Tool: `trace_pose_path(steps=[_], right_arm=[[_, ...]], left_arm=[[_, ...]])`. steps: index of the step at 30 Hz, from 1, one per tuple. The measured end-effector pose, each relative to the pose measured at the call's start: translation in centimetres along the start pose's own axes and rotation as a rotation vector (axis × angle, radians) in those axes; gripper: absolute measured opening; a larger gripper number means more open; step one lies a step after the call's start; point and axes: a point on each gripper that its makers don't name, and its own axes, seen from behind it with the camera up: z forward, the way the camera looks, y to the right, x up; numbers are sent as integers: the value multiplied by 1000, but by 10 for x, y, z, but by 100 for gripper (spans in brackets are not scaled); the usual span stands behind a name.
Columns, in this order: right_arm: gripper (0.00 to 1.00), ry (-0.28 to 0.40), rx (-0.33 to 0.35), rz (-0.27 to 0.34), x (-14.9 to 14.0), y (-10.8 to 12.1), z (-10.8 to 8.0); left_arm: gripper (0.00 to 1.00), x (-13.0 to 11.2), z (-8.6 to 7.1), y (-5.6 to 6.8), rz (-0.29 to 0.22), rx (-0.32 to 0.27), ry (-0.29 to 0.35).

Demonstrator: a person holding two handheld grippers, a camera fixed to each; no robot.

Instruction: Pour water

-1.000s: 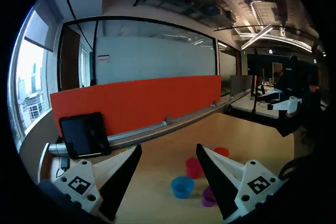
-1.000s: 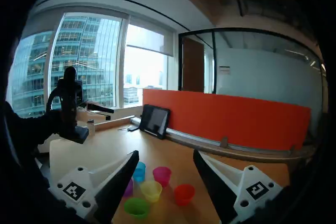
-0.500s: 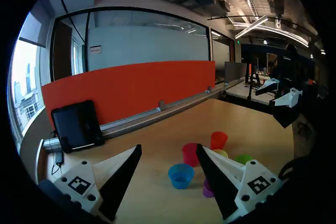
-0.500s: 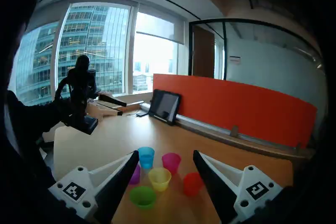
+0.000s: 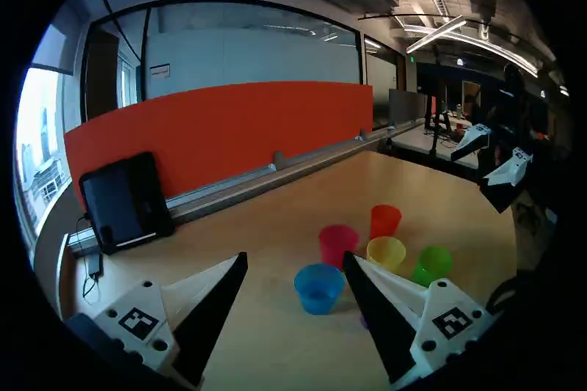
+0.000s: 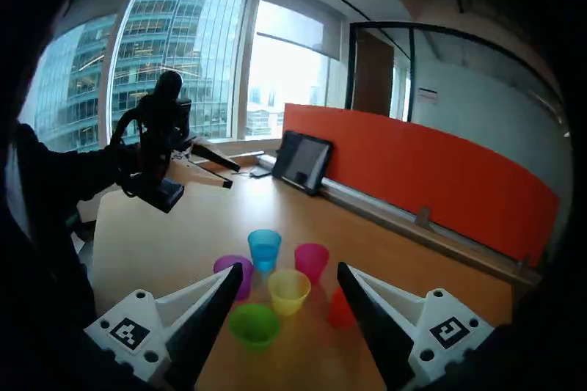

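In the left gripper view a dark tablet (image 5: 121, 202) leans against the orange divider (image 5: 220, 127) at 9 o'clock, at the back of the wooden worktop (image 5: 279, 207). The left hand-held gripper (image 5: 293, 257) has its fingers wide apart and holds nothing. The blue cup (image 5: 318, 290) stands just beyond them at 6 o'clock. The pink cup (image 5: 338, 243), yellow cup (image 5: 386, 252), red cup (image 5: 385, 221) and green cup (image 5: 433, 264) cluster toward 4 o'clock.

In the right gripper view the right hand-held gripper (image 6: 288, 268) is likewise spread and empty. It looks down on the same cluster at 6 o'clock, with the purple cup (image 6: 235, 273) leftmost and the red one half behind the right finger.

The cups look light and stand close together, so a finger lowered for one could easily tip its neighbour. I cannot tell which cup holds water, and too firm a squeeze on a full one would likely slop it over the rim.

Compared with half a second ago, the cups sit higher and nearer in both views — the cameras have tipped down toward them. In the left gripper view the yellow and green cups have come clear of the right finger. In the right gripper view the purple cup has cleared the left finger, while the red one has slid behind the right. The fingers' spread is unchanged.
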Motion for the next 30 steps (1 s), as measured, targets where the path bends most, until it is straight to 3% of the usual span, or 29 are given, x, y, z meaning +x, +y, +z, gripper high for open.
trace_pose_path(steps=[8,30], right_arm=[[100,-35,33,9,-23,-10,6],[100,-132,70,8,-93,-27,17]], left_arm=[[96,-25,12,0,-4,-14,-46],[96,-86,39,17,30,-63,-191]])
